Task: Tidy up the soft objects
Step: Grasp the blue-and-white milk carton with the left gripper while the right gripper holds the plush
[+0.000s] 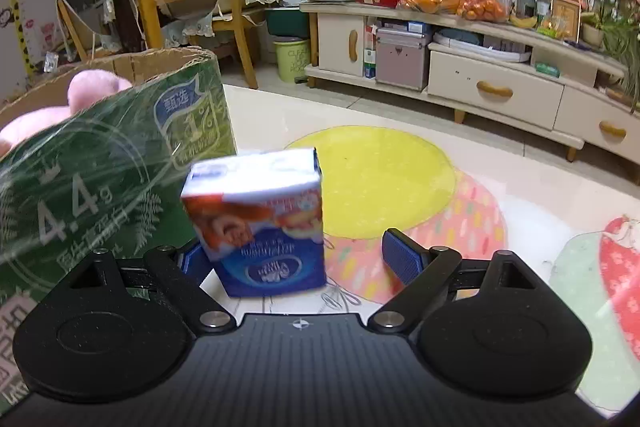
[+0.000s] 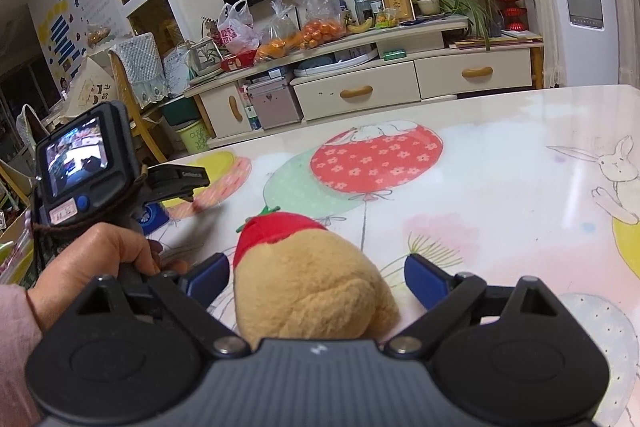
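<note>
**Tissue pack and plush toy wait between spread jaws**

Low in the left wrist view, the left hand-held gripper (image 1: 298,259) stands spread around a blue tissue pack (image 1: 256,223), which sits against the left pad and clear of the right one. A green cardboard box (image 1: 108,163) at the left edge already holds a pink plush (image 1: 72,103). In the right wrist view, the right hand-held gripper (image 2: 316,281) is also spread, a tan plush toy (image 2: 312,287) lying between its pads on the surface (image 2: 500,187). This looks like the pick-up step; next, each needs to close, then carry to the box.
</note>
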The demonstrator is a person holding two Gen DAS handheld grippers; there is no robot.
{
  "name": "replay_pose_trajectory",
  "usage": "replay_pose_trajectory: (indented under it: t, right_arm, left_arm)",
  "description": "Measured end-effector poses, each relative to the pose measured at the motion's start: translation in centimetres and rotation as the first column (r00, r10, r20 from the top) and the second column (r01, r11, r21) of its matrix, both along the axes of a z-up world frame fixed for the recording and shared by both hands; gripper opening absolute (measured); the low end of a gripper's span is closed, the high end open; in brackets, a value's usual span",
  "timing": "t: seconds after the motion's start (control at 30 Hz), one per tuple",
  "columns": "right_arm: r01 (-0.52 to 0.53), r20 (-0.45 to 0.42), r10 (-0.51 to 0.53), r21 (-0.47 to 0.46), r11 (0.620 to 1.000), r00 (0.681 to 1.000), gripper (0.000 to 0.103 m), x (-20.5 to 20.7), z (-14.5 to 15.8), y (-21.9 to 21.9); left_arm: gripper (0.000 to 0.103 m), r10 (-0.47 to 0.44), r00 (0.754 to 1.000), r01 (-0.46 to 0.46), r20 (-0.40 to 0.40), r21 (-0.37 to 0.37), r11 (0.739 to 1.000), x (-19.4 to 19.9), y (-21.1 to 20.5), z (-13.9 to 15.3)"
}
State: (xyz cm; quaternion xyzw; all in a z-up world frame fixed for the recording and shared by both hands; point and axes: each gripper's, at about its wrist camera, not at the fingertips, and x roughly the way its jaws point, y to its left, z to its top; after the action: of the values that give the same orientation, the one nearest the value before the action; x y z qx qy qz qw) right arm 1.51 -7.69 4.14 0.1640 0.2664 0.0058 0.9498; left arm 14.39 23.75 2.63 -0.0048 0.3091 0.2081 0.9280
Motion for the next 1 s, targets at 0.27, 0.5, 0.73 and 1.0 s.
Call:
replay_pose_trajectory:
  t: [0.27, 0.5, 0.73, 1.0]
  right_arm:
    - [-0.010, -0.012, 0.010, -0.009, 1.000, 1.000, 0.097, 0.3, -0.3, 0.6]
    - [-0.002, -0.012, 0.002, -0.028, 1.000, 1.000, 0.097, 0.4, -0.4, 0.8]
    - [-0.015, -0.011, 0.014, -0.047, 0.999, 1.000, 0.093, 0.8, -0.5, 1.1]
    - [-0.026, -0.015, 0.024, -0.088, 0.996, 1.000, 0.092, 1.5, -0.7, 1.8]
  left_arm:
    - [0.103, -0.027, 0.999, 0.028, -0.018, 0.046, 0.999, 0.5, 0.2, -0.2]
    - [0.071, -0.112, 0.994, 0.113, -0.009, 0.029, 0.993, -0.2, -0.1, -0.3]
    - [0.065, -0.189, 0.982, 0.189, -0.003, 0.019, 0.982, -1.3, -0.3, -0.4]
    - [0.064, -0.253, 0.968, 0.253, -0.004, 0.000, 0.968, -2.5, -0.3, -0.1]
